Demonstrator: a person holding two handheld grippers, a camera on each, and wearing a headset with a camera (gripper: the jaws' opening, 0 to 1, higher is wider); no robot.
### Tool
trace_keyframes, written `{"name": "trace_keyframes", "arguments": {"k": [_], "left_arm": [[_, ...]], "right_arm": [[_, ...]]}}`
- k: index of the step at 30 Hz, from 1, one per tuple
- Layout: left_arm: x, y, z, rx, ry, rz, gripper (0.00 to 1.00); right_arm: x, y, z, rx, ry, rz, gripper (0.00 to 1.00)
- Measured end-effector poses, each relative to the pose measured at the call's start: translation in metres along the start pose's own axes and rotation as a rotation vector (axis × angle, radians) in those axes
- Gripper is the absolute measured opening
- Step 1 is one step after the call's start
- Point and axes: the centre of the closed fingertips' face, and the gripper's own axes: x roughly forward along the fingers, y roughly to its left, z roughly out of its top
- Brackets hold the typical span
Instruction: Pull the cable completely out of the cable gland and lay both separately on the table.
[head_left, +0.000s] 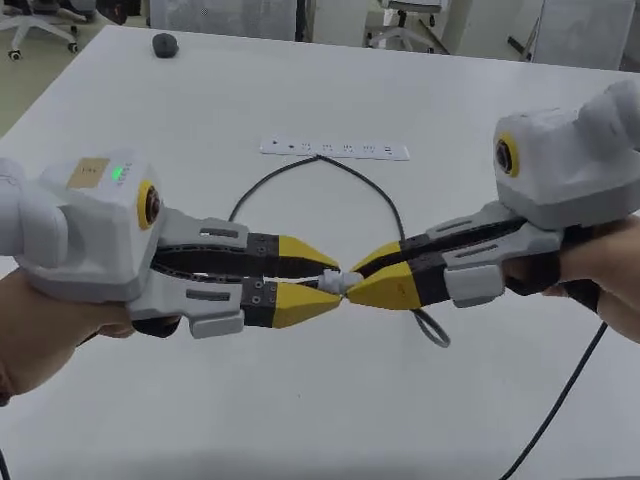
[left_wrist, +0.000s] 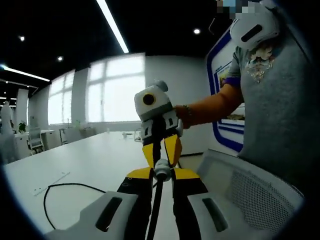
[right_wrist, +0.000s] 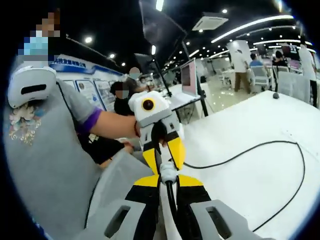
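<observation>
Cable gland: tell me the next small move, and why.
Probably draw the right tool straight back, away from the left tool, with both shut. They meet tip to tip above the table. The left tool looks clamped on the cable gland, the right on the black cable, which is not yet out of the gland.

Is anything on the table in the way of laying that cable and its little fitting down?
Nothing visible. The left gripper and right gripper already clamp the cable gland and cable; the table beneath holds just the cable's own loop.
</observation>
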Motion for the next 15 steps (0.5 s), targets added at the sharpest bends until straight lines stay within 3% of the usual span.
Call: {"name": "trace_keyframes", "arguments": {"k": [2, 3, 9, 12, 15], "left_arm": [[0.001, 0.002, -0.001, -0.005, 0.006, 0.009, 0.14], [0.001, 0.003, -0.002, -0.011, 0.011, 0.015, 0.14], [-0.002, 0.007, -0.004, -0.054, 0.003, 0.038, 0.14], [-0.002, 0.008, -0.004, -0.053, 0.003, 0.042, 0.15], [-0.002, 0.010, -0.004, -0.031, 0.014, 0.054, 0.15]], "right_arm": [[0.000, -0.004, -0.001, -0.050, 0.018, -0.028, 0.05], [0.001, -0.005, -0.002, -0.115, 0.032, -0.052, 0.05], [0.003, -0.009, -0.001, -0.334, 0.073, -0.153, 0.05], [0.004, -0.011, -0.002, -0.415, 0.100, -0.179, 0.06], [0.003, -0.016, -0.002, -0.356, 0.099, -0.195, 0.07]]}}
